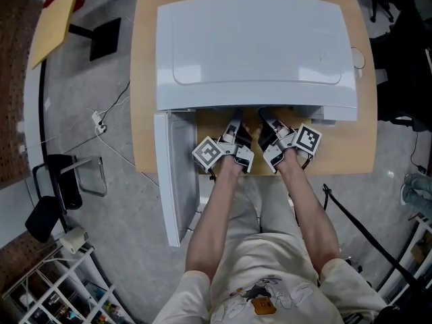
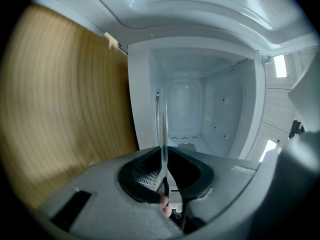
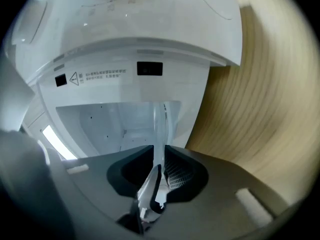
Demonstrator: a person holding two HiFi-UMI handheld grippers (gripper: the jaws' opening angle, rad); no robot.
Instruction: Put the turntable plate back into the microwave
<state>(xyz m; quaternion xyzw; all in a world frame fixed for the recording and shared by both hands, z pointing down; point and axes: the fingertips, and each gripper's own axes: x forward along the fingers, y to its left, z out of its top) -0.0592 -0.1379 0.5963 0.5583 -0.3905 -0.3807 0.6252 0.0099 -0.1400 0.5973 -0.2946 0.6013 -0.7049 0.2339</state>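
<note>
The clear glass turntable plate (image 2: 162, 129) shows edge-on as a thin upright line in both gripper views, in front of the open white microwave (image 1: 256, 46). My left gripper (image 2: 164, 158) is shut on its rim; in the head view the left gripper (image 1: 235, 123) sits at the cavity mouth. My right gripper (image 3: 159, 154) has the plate (image 3: 159, 129) between its jaws, which stand slightly apart from the glass. In the head view the right gripper (image 1: 266, 123) is beside the left one. The microwave's top hides the plate in the head view. The cavity (image 2: 195, 114) is bare and white.
The microwave door (image 1: 172, 174) stands open at the left, past the wooden table's (image 1: 145, 113) front edge. On the floor to the left are a black chair (image 1: 61, 187) and a power strip with cords (image 1: 100, 121). Black straps (image 1: 358, 228) run at the right.
</note>
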